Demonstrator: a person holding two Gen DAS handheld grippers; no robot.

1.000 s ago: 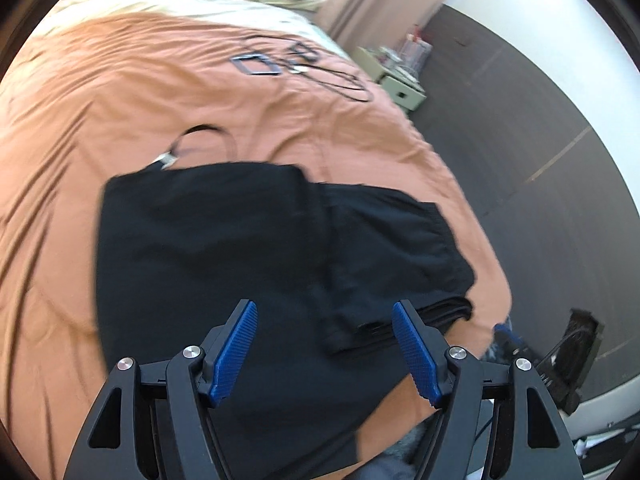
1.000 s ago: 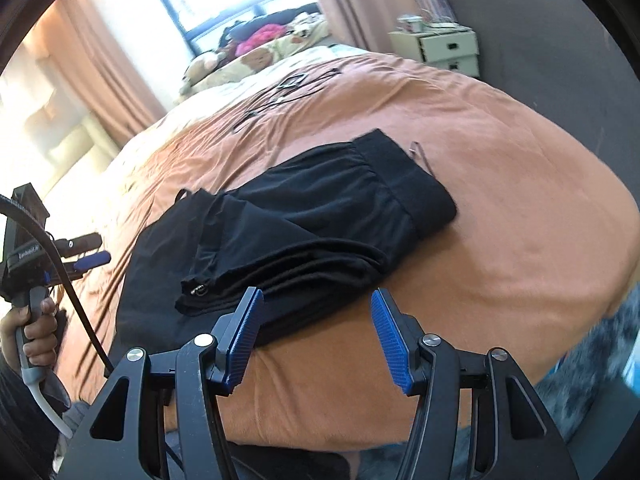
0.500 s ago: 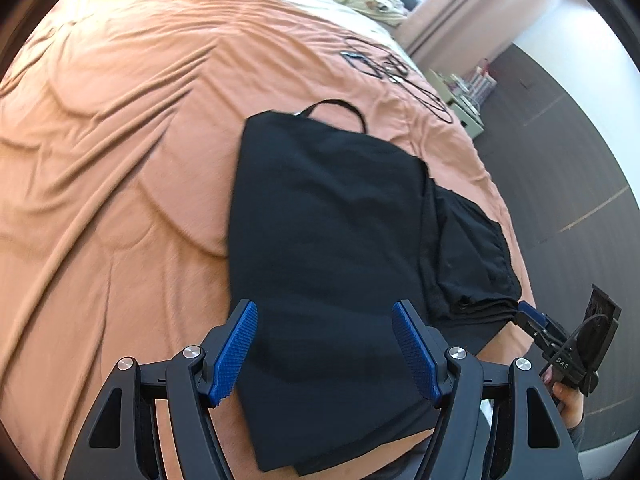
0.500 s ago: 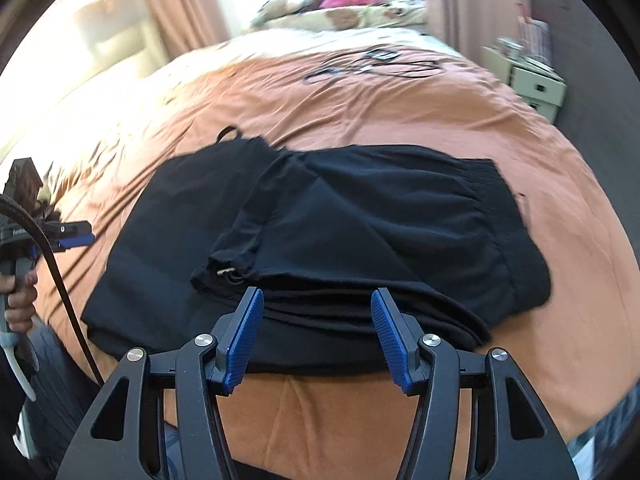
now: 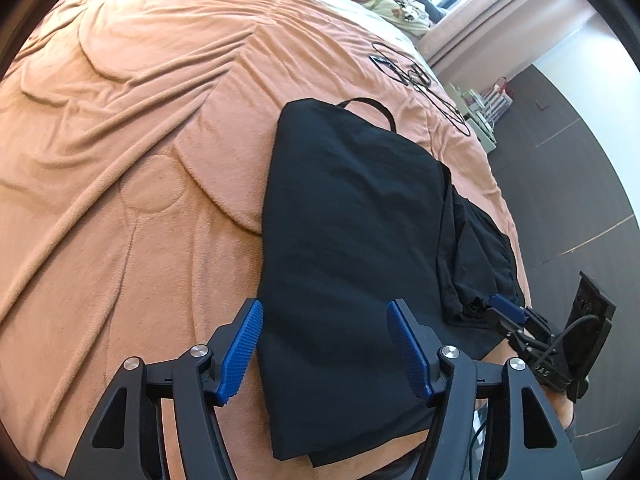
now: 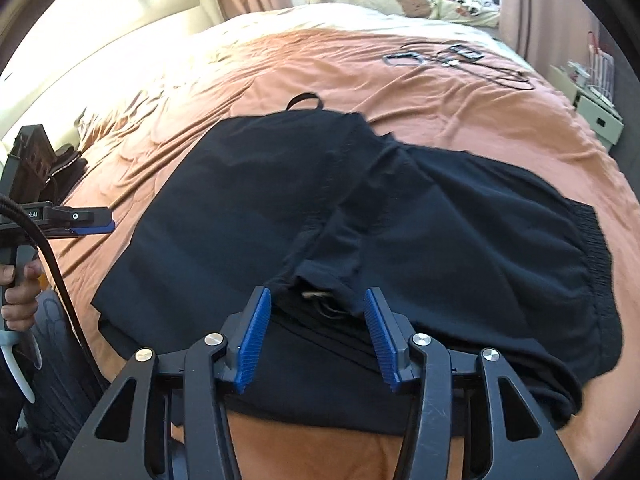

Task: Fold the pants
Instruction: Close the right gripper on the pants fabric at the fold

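Two grippers, both with jaws spread wide and nothing between the blue pads. Our left gripper (image 5: 324, 348) hangs above the near end of the black pants (image 5: 352, 240), left pad over the fabric's left edge, the right pad over the cloth. Our right gripper (image 6: 316, 344) sits low over the near edge of the pants (image 6: 400, 240), pads either side of a bunched hem end; we can't tell if they touch the fabric.

Pants lie on the orange bedspread (image 5: 120, 160), toward the bed's near edge. From the left wrist view they read as a long, smooth, flat panel with a second thicker layer stacked along its right side. From the right wrist view: a flat panel on the left, a folded-over section on the right ending in a gathered elastic waistband (image 6: 596, 248), and a rumpled ridge running down the middle to the hem between our pads. A small pale tag or cord shows at that hem. A black strap loop (image 6: 305, 100) pokes out beyond the far edge.

Cables (image 6: 460, 58) lie on the bedspread further back, well apart from the pants.
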